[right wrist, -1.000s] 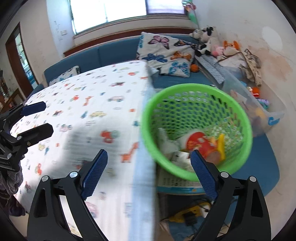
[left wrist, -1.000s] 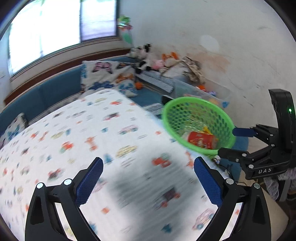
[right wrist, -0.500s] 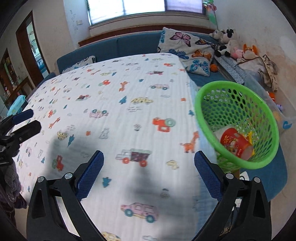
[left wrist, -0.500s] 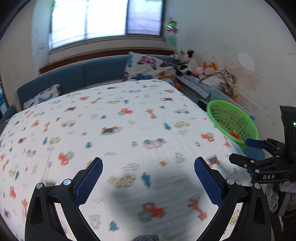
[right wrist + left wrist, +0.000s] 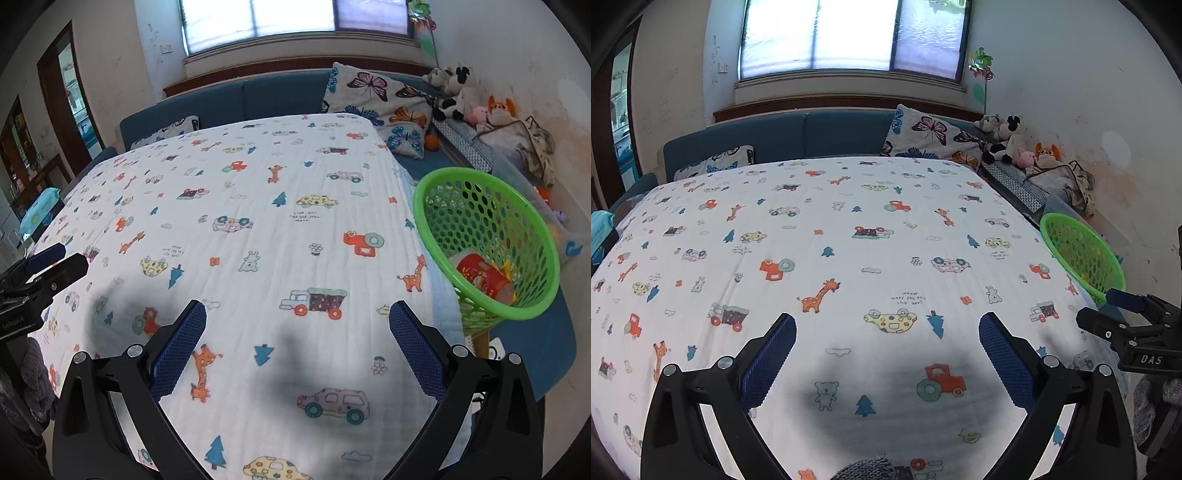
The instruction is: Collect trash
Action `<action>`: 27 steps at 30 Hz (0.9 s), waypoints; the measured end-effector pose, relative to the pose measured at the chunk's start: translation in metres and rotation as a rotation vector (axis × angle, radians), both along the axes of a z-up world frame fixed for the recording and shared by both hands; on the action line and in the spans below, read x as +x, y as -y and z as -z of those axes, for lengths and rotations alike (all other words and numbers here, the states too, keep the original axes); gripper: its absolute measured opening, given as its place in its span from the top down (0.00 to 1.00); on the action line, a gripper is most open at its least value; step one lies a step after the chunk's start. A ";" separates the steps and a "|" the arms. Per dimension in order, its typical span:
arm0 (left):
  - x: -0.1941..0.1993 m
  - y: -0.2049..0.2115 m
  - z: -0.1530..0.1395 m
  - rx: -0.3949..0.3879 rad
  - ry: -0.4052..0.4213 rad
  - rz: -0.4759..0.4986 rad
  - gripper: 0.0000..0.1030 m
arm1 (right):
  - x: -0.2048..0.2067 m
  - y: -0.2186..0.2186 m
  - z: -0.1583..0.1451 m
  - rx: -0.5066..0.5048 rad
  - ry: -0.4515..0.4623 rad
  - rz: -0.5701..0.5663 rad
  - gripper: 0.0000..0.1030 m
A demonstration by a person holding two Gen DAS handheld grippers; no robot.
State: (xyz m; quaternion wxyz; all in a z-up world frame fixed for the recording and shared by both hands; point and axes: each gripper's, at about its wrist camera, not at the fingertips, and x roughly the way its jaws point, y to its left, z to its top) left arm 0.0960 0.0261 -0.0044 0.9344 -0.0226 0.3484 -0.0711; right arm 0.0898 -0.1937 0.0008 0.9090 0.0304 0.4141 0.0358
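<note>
A green mesh basket [image 5: 419, 221] stands off the table's right edge, tilted towards it. Inside lies a red printed cup [image 5: 480, 277] with some wrappers beside it. The left wrist view catches only the basket's rim [image 5: 1049, 240] at far right. My right gripper [image 5: 297, 308] hangs open over the patterned tablecloth [image 5: 258, 206], left of the basket, with nothing between its fingers. Also open and empty, my left gripper [image 5: 887, 320] hovers above the cloth's near middle. Each gripper shows in the other's view: the right one [image 5: 1102, 308] and the left one [image 5: 68, 258]. No loose trash shows on the cloth.
A blue sofa [image 5: 798, 136] runs along the far side with a butterfly cushion [image 5: 373, 92] and stuffed toys [image 5: 461, 92]. A clear plastic box [image 5: 546, 206] sits behind the basket. A teal packet [image 5: 40, 206] lies off the table's left edge. A doorway is far left.
Both grippers have pulled back and to the left, away from the basket, and now hang over the tablecloth. The left one also rolled level. Both stay open and empty.
</note>
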 end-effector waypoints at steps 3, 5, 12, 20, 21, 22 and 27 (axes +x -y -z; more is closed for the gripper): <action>-0.003 -0.002 0.002 0.002 -0.003 -0.006 0.07 | -0.004 -0.005 0.002 0.009 -0.001 -0.013 0.04; -0.004 -0.003 0.004 0.001 -0.010 -0.017 0.07 | -0.005 -0.007 0.002 0.007 0.002 -0.021 0.04; -0.008 -0.006 0.001 -0.009 -0.013 -0.046 0.07 | -0.010 -0.013 -0.005 -0.027 0.040 -0.021 0.04; -0.015 0.004 -0.009 -0.007 0.018 -0.039 0.07 | -0.022 -0.008 -0.008 -0.049 0.057 0.003 0.04; -0.015 0.005 -0.010 -0.007 0.020 -0.038 0.07 | -0.023 -0.007 -0.008 -0.048 0.056 0.010 0.04; -0.017 0.007 -0.011 -0.005 0.025 -0.035 0.07 | -0.023 -0.007 -0.008 -0.046 0.055 0.014 0.04; -0.024 0.016 -0.017 0.006 0.050 -0.027 0.07 | -0.030 0.000 -0.013 -0.040 0.071 0.038 0.04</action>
